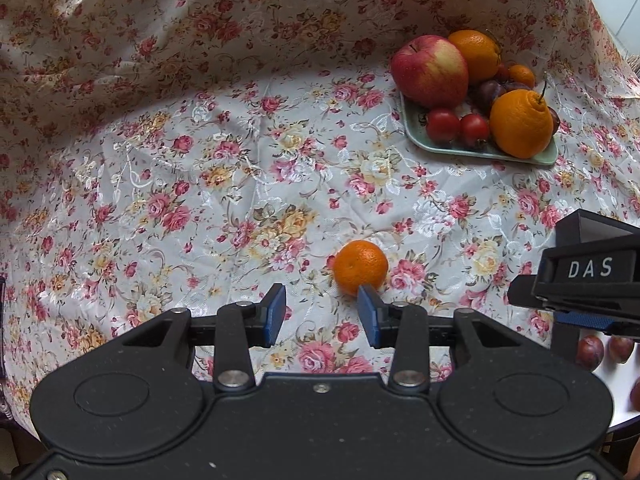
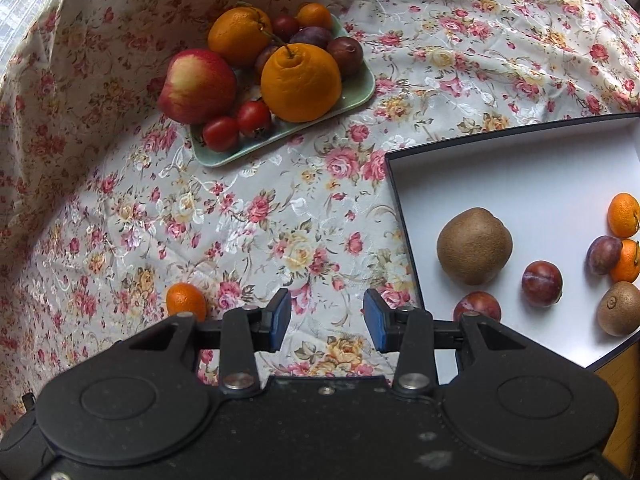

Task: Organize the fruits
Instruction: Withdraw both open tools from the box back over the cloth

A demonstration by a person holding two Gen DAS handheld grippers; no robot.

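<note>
A small mandarin (image 1: 361,266) lies alone on the floral cloth, just beyond my left gripper (image 1: 322,314), whose jaws stand open and empty; the right blue pad overlaps the fruit's near edge in the picture. The same mandarin (image 2: 186,301) shows left of my right gripper (image 2: 327,318), also open and empty above bare cloth. A pale green plate (image 1: 486,155) (image 2: 362,94) carries an apple (image 1: 430,70), two big oranges, tomatoes, plums and a small mandarin. A white tray (image 2: 532,184) to the right holds kiwis (image 2: 474,245), plums and mandarins.
The floral cloth (image 1: 200,184) covers the table and rises in folds at the back. My right gripper's body (image 1: 588,280) shows at the right edge of the left wrist view, above the white tray's corner (image 1: 616,372) with plums on it.
</note>
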